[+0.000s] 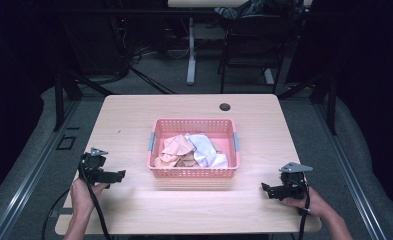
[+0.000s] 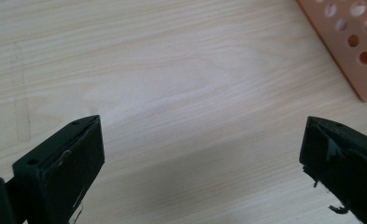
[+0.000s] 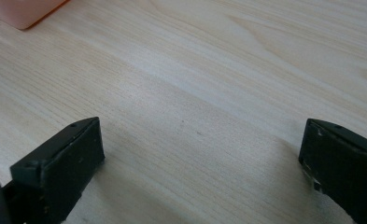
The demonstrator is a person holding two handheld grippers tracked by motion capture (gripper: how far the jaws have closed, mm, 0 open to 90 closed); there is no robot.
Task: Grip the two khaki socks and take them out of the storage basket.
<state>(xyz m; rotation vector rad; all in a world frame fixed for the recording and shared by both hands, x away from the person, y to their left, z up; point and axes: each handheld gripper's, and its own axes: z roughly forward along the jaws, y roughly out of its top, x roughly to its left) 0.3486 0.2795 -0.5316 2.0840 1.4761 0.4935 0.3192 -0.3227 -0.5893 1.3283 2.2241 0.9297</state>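
Note:
A pink perforated basket point(image 1: 193, 173) stands at the middle of the pale wooden table point(image 1: 134, 120). Inside it lie crumpled cloths, peach ones point(image 1: 176, 150) on the left and a white one point(image 1: 206, 150) on the right. My left gripper point(image 1: 121, 175) rests low over the table to the basket's left, jaws wide apart with bare wood between them point(image 2: 202, 154). A corner of the basket point(image 2: 354, 46) shows at the upper right of the left gripper view. My right gripper point(image 1: 265, 189) sits to the basket's lower right, also open over bare wood point(image 3: 202, 154). A basket corner point(image 3: 24, 11) shows at that view's upper left.
A dark cable hole point(image 1: 225, 106) sits near the table's far edge. Behind the table stand a desk leg point(image 1: 191, 50) and a chair point(image 1: 254, 45) on the grey floor. Metal rails point(image 1: 24, 190) run along both sides. Cables trail from both grippers toward the front edge.

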